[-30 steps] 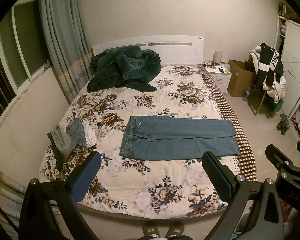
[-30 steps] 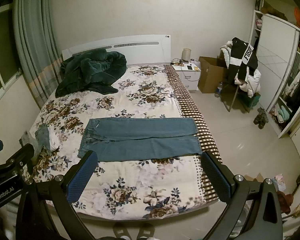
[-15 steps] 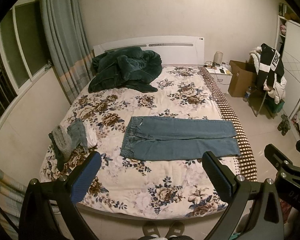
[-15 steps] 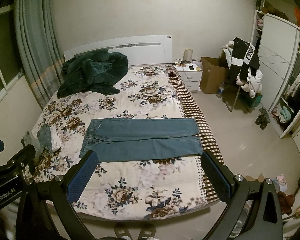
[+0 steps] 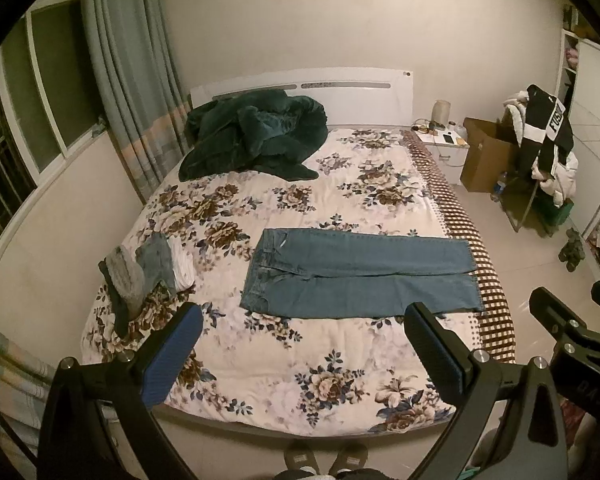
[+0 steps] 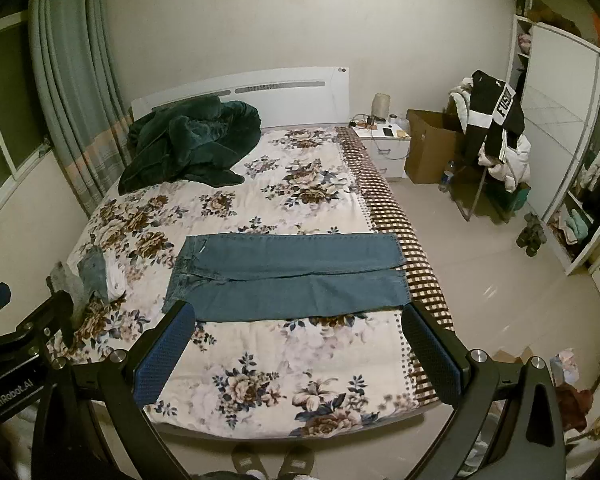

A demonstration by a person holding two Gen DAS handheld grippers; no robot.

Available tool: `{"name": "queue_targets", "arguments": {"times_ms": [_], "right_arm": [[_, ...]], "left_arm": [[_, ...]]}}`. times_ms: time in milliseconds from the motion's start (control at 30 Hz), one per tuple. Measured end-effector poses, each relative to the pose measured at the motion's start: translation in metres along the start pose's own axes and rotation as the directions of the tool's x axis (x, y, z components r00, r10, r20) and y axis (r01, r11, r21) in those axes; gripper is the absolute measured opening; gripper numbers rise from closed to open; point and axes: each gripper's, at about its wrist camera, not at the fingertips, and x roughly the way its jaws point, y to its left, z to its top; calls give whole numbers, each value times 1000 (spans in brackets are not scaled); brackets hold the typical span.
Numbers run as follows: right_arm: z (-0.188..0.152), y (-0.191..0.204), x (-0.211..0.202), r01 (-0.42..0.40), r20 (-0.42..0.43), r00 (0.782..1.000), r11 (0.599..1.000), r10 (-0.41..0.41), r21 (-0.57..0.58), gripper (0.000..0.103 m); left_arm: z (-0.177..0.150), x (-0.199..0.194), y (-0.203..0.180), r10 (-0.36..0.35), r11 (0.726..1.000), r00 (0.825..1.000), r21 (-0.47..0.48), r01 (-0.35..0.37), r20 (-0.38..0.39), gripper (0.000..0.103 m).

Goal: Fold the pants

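Jeans (image 5: 356, 276) lie flat across the bed (image 5: 300, 360), legs side by side, waistband at left, hems at the right edge. Left gripper (image 5: 300, 348) and right gripper (image 6: 296, 344) both spread wide, empty, above the near bed edge, apart from the jeans.

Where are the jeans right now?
In both views the jeans lie flat across the bed, right of a small clothes pile, hems by the bed's right edge.

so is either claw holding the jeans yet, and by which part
Nothing is held. The left claw and right claw are both open above the bed, clear of the jeans.
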Motion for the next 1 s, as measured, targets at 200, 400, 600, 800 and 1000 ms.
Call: {"name": "queue_targets", "arguments": {"times_ms": [200, 400, 600, 800, 1000], "right_arm": [[1, -25, 17, -23, -22, 999, 1000, 23, 10, 103], [7, -48, 60, -31, -66, 997, 999, 33, 34, 103], [29, -67, 152, 20, -143, 990, 997, -9, 77, 103], [63, -91, 292, 86, -267, 963, 984, -41, 158, 103], [86, -120, 465, 159, -430, 903, 937, -10, 311, 103]], "left_arm": [[-2, 19, -11, 26, 1000, 1000, -14, -26, -17, 103], [14, 72, -9, 98, 993, 995, -58, -100, -33, 103], [41, 175, -3, 147, 984, 979, -76, -159, -145, 103], [75, 314, -6, 121, 988, 942, -56, -145, -314, 103], [101, 472, -1, 123, 983, 873, -65, -173, -472, 103]]}}
